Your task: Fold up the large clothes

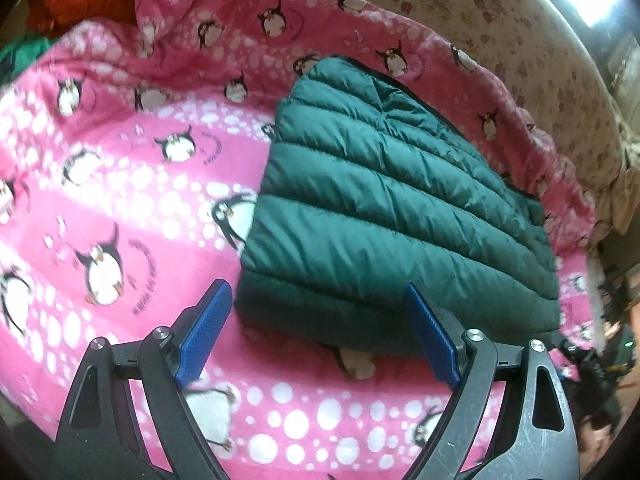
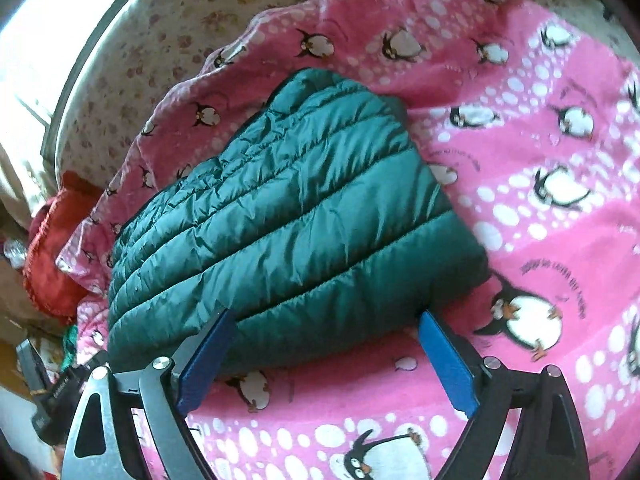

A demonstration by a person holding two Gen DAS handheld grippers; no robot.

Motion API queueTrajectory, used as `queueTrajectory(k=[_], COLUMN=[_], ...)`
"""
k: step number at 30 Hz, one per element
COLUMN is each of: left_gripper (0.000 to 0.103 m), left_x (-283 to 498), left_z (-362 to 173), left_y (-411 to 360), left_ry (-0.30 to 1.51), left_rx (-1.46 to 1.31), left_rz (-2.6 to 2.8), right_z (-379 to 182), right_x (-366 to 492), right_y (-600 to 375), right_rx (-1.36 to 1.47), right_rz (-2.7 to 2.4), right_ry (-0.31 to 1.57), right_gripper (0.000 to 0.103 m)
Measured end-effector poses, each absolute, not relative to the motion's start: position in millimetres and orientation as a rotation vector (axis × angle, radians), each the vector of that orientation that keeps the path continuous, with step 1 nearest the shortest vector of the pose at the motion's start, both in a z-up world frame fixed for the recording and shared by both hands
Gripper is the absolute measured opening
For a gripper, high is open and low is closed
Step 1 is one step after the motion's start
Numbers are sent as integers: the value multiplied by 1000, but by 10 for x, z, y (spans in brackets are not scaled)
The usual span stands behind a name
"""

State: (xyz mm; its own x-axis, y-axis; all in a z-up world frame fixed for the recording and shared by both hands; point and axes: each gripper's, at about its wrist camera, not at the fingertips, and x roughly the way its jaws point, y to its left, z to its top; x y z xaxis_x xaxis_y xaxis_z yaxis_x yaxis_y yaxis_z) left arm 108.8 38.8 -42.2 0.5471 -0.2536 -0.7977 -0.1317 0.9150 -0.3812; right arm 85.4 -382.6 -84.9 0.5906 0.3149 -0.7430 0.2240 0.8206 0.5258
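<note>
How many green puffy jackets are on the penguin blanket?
1. The green puffy jacket lies folded on the pink penguin blanket, just ahead of both open tongs, left and right. Another could hide underneath.

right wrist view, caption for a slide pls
Open right tool hovers at the near edge of a folded green puffer jacket on a pink penguin blanket.

bare blanket (image 1: 132, 184) left, jacket (image 1: 392, 200) right
</note>
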Motion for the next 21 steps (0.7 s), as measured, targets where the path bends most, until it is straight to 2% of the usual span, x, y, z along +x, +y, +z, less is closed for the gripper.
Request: queueTrajectory(k=[10, 17, 21], left_gripper=[88, 98, 99], left_x=[1099, 1294, 1389], left_z=[-726, -836, -881], left_y=[464, 524, 575], left_ry=[1043, 999, 983], left_rx=[-727, -841, -902], left_rz=[-100, -51, -1], right_z=[-1053, -1155, -1180], right_x=[929, 1086, 1191], right_y=[-3818, -3848, -3815], right_rx=[787, 861, 864], right_rz=[93, 76, 53], right_ry=[920, 879, 870], right_gripper=[97, 100, 103])
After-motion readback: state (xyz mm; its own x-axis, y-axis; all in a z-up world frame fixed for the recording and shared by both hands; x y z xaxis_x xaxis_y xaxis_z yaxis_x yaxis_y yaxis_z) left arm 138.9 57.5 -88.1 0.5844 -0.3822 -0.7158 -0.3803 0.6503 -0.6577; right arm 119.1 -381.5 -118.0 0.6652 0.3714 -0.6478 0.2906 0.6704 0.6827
